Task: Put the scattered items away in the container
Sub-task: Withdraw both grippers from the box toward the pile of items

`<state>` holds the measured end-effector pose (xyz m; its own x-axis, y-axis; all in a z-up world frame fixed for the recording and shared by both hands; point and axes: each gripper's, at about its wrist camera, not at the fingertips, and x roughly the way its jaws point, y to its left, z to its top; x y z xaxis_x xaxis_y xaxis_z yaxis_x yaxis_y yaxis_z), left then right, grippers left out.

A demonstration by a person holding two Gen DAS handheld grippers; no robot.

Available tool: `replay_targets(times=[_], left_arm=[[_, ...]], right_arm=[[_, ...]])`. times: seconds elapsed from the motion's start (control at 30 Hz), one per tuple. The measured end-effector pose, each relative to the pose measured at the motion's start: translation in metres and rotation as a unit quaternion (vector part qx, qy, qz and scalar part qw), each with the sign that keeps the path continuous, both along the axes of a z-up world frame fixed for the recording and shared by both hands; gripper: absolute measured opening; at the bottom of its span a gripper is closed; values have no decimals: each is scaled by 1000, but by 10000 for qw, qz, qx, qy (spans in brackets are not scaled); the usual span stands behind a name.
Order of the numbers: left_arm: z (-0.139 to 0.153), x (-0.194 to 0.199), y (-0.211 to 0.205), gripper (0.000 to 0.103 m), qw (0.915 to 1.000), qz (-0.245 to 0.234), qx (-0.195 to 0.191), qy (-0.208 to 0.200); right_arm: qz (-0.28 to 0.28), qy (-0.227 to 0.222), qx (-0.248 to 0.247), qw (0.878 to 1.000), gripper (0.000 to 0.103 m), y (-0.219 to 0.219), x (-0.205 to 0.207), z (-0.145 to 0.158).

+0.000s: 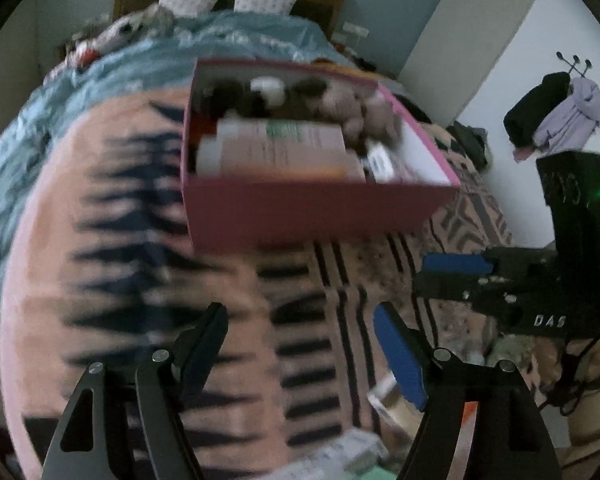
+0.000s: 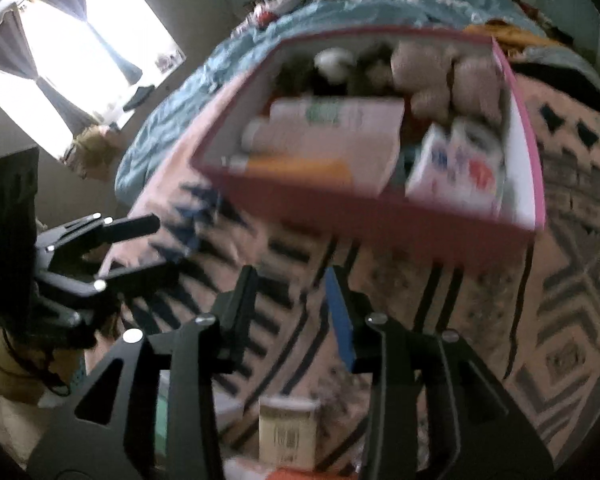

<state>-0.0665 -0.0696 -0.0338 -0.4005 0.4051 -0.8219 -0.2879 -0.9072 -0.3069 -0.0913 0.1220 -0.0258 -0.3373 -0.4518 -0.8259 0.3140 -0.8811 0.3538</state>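
The pink box stands on the patterned blanket in the middle of the bed, already holding a plush toy, a large flat carton and a white packet. Near the foot edge of the bed a small beige carton stands just below the right gripper; I judge it light, stiff and easy to crush, best taken across its two wide faces. The right jaws are partly open and hold nothing. The left gripper has wide open jaws, also empty.
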Motion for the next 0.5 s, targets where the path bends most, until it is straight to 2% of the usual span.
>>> replay_targets(times=[0.2, 0.5], left_arm=[[-17, 24, 19, 77, 9991, -237, 76, -334], [-24, 37, 48, 77, 9963, -716, 12, -478]], right_arm=[[-118, -510, 22, 9986, 40, 9, 34, -31], [-339, -909, 121, 9952, 40, 22, 77, -56]])
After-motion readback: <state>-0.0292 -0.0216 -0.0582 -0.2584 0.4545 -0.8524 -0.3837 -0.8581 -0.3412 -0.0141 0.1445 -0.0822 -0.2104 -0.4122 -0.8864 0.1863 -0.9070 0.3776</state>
